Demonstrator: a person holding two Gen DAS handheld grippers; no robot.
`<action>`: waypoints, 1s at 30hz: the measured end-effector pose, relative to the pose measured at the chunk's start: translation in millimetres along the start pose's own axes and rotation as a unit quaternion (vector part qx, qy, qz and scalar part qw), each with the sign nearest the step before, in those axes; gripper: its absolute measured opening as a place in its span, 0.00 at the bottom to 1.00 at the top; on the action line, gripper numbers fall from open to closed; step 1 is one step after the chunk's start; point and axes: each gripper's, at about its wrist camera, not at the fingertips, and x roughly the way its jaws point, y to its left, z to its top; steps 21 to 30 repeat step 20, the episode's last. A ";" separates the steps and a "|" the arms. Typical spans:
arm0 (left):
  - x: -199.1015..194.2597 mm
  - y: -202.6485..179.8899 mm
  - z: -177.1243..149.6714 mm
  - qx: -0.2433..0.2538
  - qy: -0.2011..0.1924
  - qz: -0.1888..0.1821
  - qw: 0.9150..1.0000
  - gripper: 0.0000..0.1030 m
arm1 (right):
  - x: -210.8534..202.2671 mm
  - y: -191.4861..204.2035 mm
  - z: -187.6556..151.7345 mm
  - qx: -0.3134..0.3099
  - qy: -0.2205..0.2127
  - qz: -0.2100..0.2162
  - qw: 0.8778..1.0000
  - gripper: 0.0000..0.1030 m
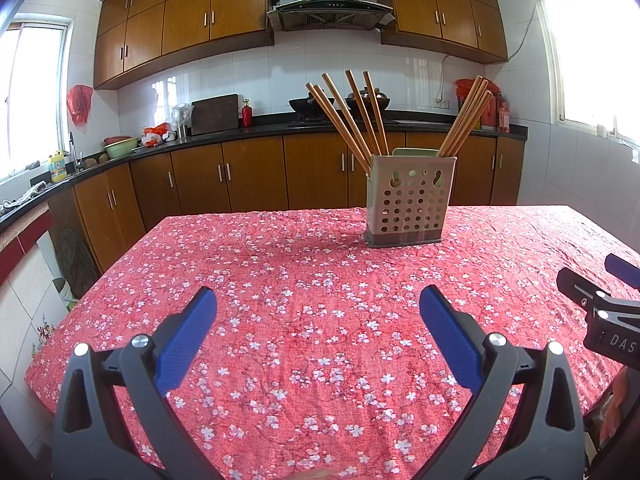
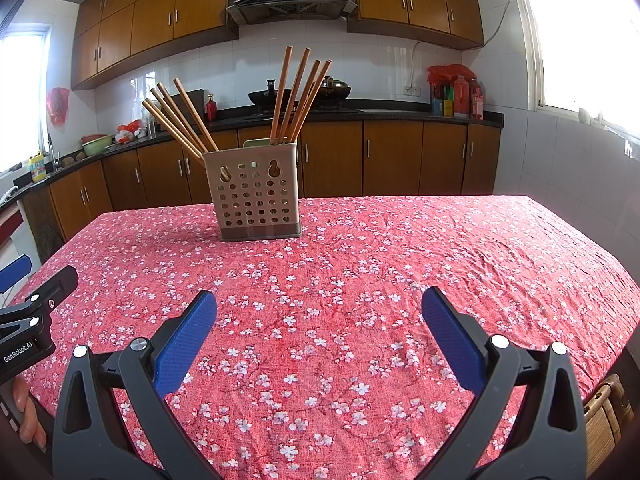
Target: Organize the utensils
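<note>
A beige perforated utensil holder [image 1: 410,202] [image 2: 254,194] stands upright on the far part of the table. Several wooden chopsticks [image 1: 352,116] [image 2: 296,96] lean out of it in two bunches, one to the left and one to the right. My left gripper [image 1: 318,304] is open over the near part of the cloth, well short of the holder, nothing between its blue pads. My right gripper [image 2: 319,306] is open too, also empty, with the holder ahead and to its left. Each gripper shows at the edge of the other's view.
The table [image 1: 280,280] [image 2: 400,260] wears a red cloth with white blossoms. Behind it runs a black kitchen counter [image 1: 280,130] with wooden cabinets, a stove with pans, bottles and bowls. A wicker chair [image 2: 606,420] sits at the table's near right corner.
</note>
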 end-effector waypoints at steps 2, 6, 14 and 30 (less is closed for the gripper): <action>0.1 -0.3 -0.4 0.000 0.001 0.000 1.000 0.96 | -0.8 0.7 -1.5 0.001 0.000 0.000 1.000 0.98; 2.4 -1.2 -2.5 -0.001 0.002 0.000 1.000 0.96 | -0.3 0.3 -1.4 0.001 0.001 0.000 1.000 0.98; 1.7 -1.4 -1.9 -0.001 0.003 0.000 1.000 0.96 | -0.6 -0.7 -0.7 0.001 0.001 0.000 1.000 0.98; 1.1 -2.1 -1.5 -0.001 0.003 -0.001 1.000 0.96 | -1.5 0.2 -2.0 0.001 0.001 -0.001 1.000 0.98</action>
